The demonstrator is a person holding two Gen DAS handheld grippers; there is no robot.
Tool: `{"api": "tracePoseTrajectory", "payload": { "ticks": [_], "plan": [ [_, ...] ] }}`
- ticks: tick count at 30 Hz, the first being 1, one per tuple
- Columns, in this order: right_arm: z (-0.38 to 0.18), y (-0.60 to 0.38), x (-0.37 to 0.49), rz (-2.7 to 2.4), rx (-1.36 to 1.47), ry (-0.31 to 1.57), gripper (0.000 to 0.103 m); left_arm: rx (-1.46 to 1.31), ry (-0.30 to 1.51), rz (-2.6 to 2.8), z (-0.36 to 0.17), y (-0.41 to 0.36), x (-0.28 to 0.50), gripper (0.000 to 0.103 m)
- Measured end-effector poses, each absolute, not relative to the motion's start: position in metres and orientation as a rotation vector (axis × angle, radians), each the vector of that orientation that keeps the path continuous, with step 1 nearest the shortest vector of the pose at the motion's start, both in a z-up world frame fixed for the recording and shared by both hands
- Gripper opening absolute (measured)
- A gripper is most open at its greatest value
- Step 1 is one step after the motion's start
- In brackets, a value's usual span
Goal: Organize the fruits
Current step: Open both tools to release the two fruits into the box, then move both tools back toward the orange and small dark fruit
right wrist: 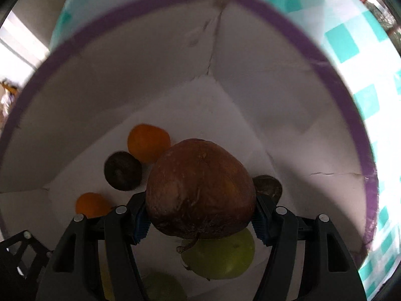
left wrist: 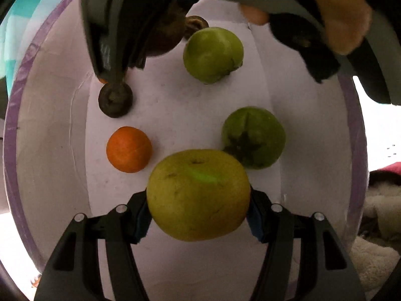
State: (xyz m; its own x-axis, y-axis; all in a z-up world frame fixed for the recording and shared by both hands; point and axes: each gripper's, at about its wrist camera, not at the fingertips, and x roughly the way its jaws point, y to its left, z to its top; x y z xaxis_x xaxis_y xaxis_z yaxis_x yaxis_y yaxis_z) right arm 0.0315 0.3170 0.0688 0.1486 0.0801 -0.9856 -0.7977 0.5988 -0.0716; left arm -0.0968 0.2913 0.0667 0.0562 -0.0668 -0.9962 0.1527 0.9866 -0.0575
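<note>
Both grippers hang over a white box with a purple rim (left wrist: pixel 10 130). My left gripper (left wrist: pixel 198 215) is shut on a yellow-green round fruit (left wrist: pixel 198 195) above the box floor. Below lie two green fruits (left wrist: pixel 213 54) (left wrist: pixel 253 138), an orange (left wrist: pixel 129 149) and a small dark fruit (left wrist: pixel 115 100). My right gripper (right wrist: pixel 200 218) is shut on a large brown fruit (right wrist: pixel 200 188); the gripper also shows at the top of the left wrist view (left wrist: pixel 107 37). Under it lie two oranges (right wrist: pixel 147 141) (right wrist: pixel 91 204), dark fruits (right wrist: pixel 122 174) and a green fruit (right wrist: pixel 220 258).
The box wall (right wrist: pixel 250 75) rises on all sides, with a corner seam at the far side. A teal and white checked cloth (right wrist: pixel 351 45) lies beyond the box. Fluffy white fabric (left wrist: pixel 376 238) lies outside the right rim.
</note>
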Motion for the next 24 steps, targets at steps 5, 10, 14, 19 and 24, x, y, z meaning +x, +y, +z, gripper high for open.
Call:
{"api": "tracePoseTrajectory", "payload": {
  "ticks": [5,10,14,19,24],
  "plan": [
    [0.06,0.318,0.029,0.706,-0.72,1.297,0.064,0.086,1.55,-0.158,0.064,0.293,-0.097,0.063],
    [0.062,0.318,0.028,0.696,-0.704,1.297,0.069,0.081,1.594,-0.111,0.061,0.295,-0.094,0.063],
    [0.086,0.31,0.021,0.717,-0.659,1.226,0.077,0.076,1.582,-0.048,0.066,0.298,-0.093,0.066],
    [0.136,0.268,0.008,0.761,-0.524,1.122,0.082,0.104,1.53,0.057,0.079,0.298,-0.095,0.08],
    [0.192,0.175,-0.022,0.799,-0.331,0.989,0.085,0.086,1.382,0.207,0.106,0.289,-0.109,0.081]
  ]
}}
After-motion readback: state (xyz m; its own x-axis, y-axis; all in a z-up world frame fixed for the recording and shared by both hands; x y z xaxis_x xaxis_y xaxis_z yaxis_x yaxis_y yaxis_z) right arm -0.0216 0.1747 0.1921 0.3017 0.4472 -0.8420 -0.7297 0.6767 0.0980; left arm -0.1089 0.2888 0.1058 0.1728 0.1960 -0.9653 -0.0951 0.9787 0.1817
